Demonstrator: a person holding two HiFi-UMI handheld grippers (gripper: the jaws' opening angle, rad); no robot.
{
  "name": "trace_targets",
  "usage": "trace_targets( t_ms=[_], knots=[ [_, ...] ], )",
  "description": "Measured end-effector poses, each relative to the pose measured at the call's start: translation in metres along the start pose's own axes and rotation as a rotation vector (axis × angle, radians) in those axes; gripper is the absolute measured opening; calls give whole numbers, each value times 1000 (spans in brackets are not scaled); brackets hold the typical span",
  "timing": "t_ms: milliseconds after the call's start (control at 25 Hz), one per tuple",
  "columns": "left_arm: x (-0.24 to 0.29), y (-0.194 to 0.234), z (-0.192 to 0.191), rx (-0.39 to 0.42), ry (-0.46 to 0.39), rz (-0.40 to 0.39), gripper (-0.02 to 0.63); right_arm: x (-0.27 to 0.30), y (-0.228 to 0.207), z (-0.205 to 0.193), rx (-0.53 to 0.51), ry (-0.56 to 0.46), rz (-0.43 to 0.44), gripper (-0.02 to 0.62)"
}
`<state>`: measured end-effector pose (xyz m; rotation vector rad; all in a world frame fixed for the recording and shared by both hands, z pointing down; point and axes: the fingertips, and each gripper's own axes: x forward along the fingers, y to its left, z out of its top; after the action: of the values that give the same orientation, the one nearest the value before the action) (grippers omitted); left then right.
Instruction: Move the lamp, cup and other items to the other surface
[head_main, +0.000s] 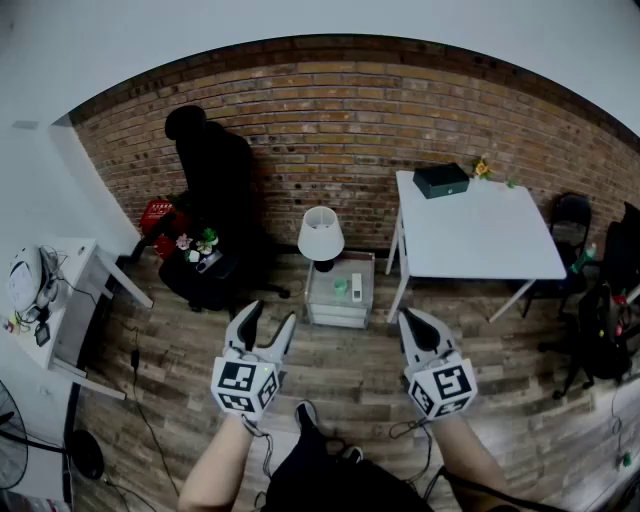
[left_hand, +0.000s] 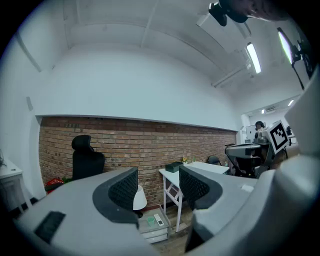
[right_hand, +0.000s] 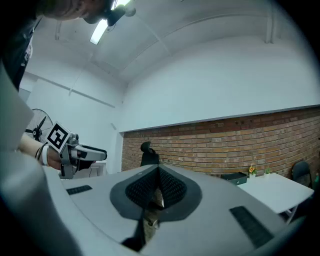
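Against the brick wall (head_main: 330, 120) stands a low side table (head_main: 322, 305), and the task's things are on its top. There is one table lamp (head_main: 320, 236) with a white, drum-like shade on a dark foot, one small pale green cup (head_main: 340, 287), and one slim white remote (head_main: 356, 283). The lamp stands at the back left. The cup and the remote lie just beside each other in front of it. Whether the cup holds anything cannot be made out.

To the right, near the side table, is a white square table (head_main: 490, 245). It carries two things at its far edge: one dark green box (head_main: 441, 180) with its lid shut, and one small sprig of flowers (head_main: 482, 168) just beside it. One black office chair (head_main: 212, 175) stands left of the lamp.

Both grippers hang level over the wooden floor (head_main: 350, 370), well apart from the side table. The left gripper (head_main: 270, 318) has its jaws standing apart with nothing between them. The right gripper (head_main: 412, 322) has its jaws pressed together and is empty.
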<state>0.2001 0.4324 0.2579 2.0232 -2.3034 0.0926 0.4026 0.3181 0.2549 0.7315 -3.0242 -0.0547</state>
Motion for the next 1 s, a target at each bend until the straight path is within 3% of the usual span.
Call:
trace_targets(
  t_ms=[560,600,680,1000],
  knots=[
    [32,35,-9,-18,-4,-59,276,40,-20,-19,43,24,-57,11],
    [38,41,-13,-26,6,-64,282,48,-22,-21,40,33,-57,67],
    [51,56,-19,-38,22,-72,291,65,-25,-26,41,52,-51,116],
    [103,135,-37,-83,39,-105,295,145,-30,-37,39,101,-76,169]
  ],
)
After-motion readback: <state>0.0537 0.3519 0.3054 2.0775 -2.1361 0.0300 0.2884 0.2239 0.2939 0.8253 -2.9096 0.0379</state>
